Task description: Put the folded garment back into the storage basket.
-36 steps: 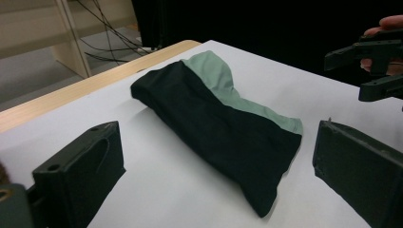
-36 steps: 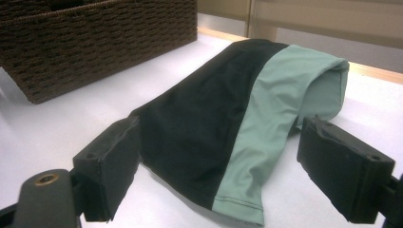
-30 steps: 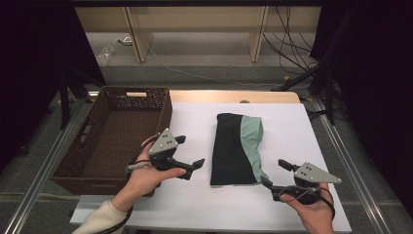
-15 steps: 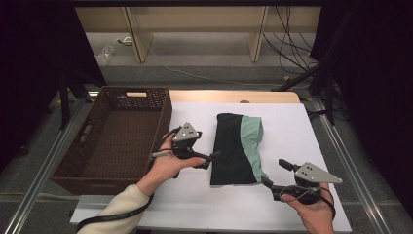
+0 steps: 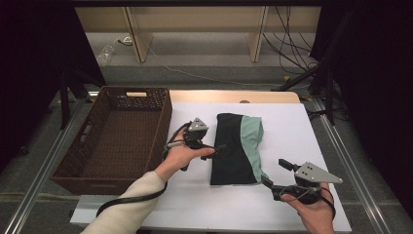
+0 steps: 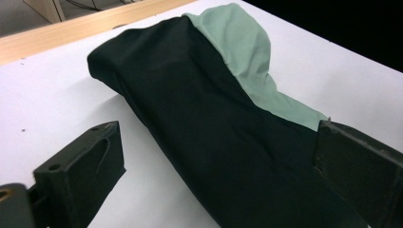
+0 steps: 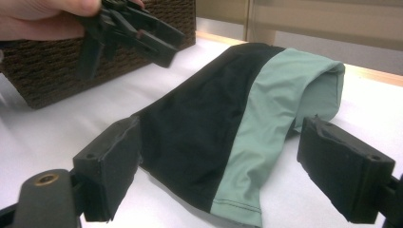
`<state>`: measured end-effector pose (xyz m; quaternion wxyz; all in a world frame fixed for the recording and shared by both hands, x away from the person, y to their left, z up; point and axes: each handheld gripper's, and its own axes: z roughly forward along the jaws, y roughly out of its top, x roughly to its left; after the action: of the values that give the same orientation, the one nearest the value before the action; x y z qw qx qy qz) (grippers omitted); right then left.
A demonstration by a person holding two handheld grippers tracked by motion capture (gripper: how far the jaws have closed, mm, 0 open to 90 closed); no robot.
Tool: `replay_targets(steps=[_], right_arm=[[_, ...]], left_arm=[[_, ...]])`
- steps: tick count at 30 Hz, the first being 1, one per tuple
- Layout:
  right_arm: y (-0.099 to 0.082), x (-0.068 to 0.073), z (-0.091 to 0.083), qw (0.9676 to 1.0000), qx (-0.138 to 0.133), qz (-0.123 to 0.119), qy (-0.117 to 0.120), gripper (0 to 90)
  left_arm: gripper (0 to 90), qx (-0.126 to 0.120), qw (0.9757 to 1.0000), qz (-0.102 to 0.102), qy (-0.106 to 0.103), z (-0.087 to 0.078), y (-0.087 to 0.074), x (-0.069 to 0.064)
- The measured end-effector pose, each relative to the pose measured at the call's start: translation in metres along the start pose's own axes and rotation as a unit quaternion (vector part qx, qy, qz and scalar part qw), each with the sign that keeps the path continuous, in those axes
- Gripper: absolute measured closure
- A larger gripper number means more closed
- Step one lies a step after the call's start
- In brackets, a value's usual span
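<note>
The folded black-and-green garment (image 5: pixel 238 148) lay on the white desk (image 5: pixel 302 131) at frame centre, right of the wicker basket (image 5: pixel 117 136). The left tool (image 5: pixel 219 147), released, straddled the garment's left edge. The right tool (image 5: pixel 275 173), also released, hovered at lower right near its bottom corner.

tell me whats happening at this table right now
A person holds a gripper in each hand over a folded black and green garment lying on a white table. The left gripper is at the garment's left edge, jaws open around the black fabric. The right gripper sits open near the garment's near right corner, not gripping it. A brown wicker basket stands to the left.
</note>
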<state>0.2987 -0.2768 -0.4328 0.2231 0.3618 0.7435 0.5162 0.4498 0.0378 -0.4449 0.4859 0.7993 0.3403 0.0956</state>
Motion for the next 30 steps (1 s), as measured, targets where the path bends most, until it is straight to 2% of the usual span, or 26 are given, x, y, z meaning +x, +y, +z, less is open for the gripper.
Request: replay_targets(steps=[7,9,14,16,18,21,30], right_arm=[[0.000,0.000,0.000,1.0000,-0.001,0.001,0.001,16.2],[0.000,-0.001,-0.001,1.0000,-0.002,0.002,0.001,16.2],[0.000,-0.001,0.000,1.0000,-0.002,0.001,0.001,16.2],[0.000,-0.001,0.000,1.0000,-0.002,0.000,0.002,16.2],[0.000,0.000,0.000,1.0000,-0.003,0.000,0.002,16.2],[0.001,0.000,0.000,1.0000,-0.002,-0.002,0.002,16.2],[0.001,0.000,0.000,1.0000,-0.002,-0.004,0.003,16.2]], left_arm=[[2.7,0.018,0.9997,-0.015,0.007,0.022,0.000,0.005],[2.7,0.032,0.9991,-0.025,0.009,0.032,-0.002,0.008],[2.7,0.047,0.9982,-0.036,0.012,0.043,-0.004,0.012],[2.7,0.055,0.9973,-0.049,0.010,0.050,-0.007,0.013],[2.7,0.059,0.9971,-0.047,0.011,0.052,-0.008,0.013],[2.9,0.070,0.9961,-0.054,0.003,0.060,-0.009,0.011],[4.2,0.074,0.9926,-0.095,-0.012,0.075,-0.013,0.012]])
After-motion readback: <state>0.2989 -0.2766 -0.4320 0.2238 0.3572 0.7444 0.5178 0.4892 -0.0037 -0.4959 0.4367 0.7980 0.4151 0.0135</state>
